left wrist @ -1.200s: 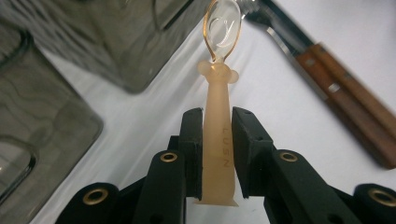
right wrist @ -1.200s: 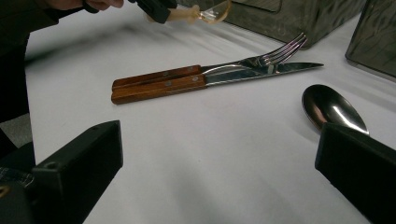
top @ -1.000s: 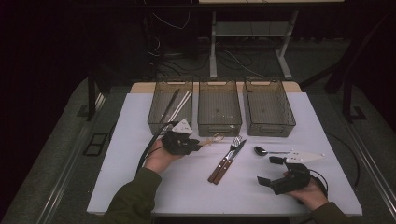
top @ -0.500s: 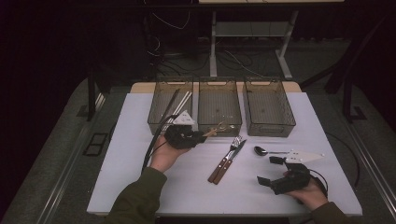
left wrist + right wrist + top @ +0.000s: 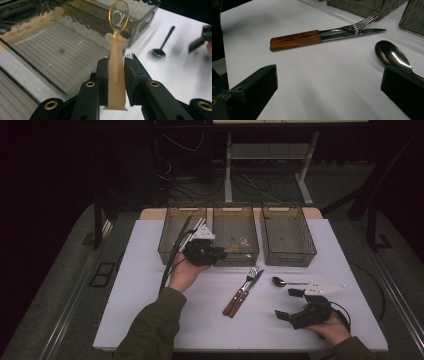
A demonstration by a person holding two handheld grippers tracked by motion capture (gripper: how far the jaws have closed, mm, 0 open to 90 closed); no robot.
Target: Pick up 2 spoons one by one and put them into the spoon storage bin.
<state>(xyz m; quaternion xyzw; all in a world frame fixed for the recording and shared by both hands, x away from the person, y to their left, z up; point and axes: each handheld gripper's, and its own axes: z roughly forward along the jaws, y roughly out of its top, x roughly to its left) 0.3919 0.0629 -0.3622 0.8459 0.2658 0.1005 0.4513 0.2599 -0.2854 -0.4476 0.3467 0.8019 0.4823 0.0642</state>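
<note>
Gripping a translucent amber plastic spoon [image 5: 116, 62] above the middle smoky plastic bin [image 5: 235, 227], the left tongs [image 5: 221, 252] clamp its handle; the right tongs [image 5: 287, 304] gape wide on the white table [image 5: 150, 270].

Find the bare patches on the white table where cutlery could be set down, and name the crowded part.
Free: the table left of the fork and knife, and its near edge between the two arms. Crowded: around the metal spoon by the right gripper.

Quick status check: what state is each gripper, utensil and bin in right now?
Left gripper: shut on plastic spoon, held over the middle bin.
Right gripper: open, holding nothing.
Fork and knife: lying side by side.
Metal spoon: lying on table.
</note>
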